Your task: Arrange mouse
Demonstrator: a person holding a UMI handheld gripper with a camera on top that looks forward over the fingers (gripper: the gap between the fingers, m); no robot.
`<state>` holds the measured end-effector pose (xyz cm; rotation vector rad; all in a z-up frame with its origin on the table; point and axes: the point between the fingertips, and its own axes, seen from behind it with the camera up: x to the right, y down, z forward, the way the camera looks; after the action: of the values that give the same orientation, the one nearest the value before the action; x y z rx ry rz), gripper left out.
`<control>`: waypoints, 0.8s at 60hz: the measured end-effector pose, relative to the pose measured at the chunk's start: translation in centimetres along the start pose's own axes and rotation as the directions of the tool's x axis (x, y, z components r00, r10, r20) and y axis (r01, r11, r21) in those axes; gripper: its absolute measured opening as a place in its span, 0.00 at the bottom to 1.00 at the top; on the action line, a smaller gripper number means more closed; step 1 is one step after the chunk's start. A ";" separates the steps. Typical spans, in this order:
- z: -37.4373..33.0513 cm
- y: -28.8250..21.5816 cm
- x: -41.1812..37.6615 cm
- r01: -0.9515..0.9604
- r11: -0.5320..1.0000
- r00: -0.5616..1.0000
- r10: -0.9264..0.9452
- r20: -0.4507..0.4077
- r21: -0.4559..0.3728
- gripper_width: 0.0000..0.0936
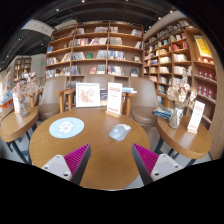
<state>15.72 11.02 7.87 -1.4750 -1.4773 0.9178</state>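
A pale grey mouse (119, 131) lies on the round wooden table (100, 150), ahead of my fingers and slightly to the right of centre. A round light blue mouse pad (67, 127) lies on the table to the left of the mouse, apart from it. My gripper (112, 160) is open and empty, with bare tabletop between its two fingers. The pink pads show on the left finger (74, 157) and the right finger (146, 158). The mouse lies well beyond the fingertips.
A framed picture (88, 95) and a standing sign (114, 98) stand at the table's far edge. Bookshelves (95, 55) line the back wall and the right side. Flowers (24, 92) stand on a side table at left, another vase (179, 100) on a table at right.
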 end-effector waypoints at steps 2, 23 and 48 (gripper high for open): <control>0.3 0.2 0.6 0.000 1.000 1.000 0.000 -0.007 -0.006 0.91; 5.3 1.4 2.1 0.000 0.999 1.000 0.001 0.001 -0.047 0.91; 12.9 1.8 1.9 0.003 0.990 1.000 -0.002 0.008 -0.141 0.91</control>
<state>4.62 13.78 1.42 -1.5720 -1.5769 0.8328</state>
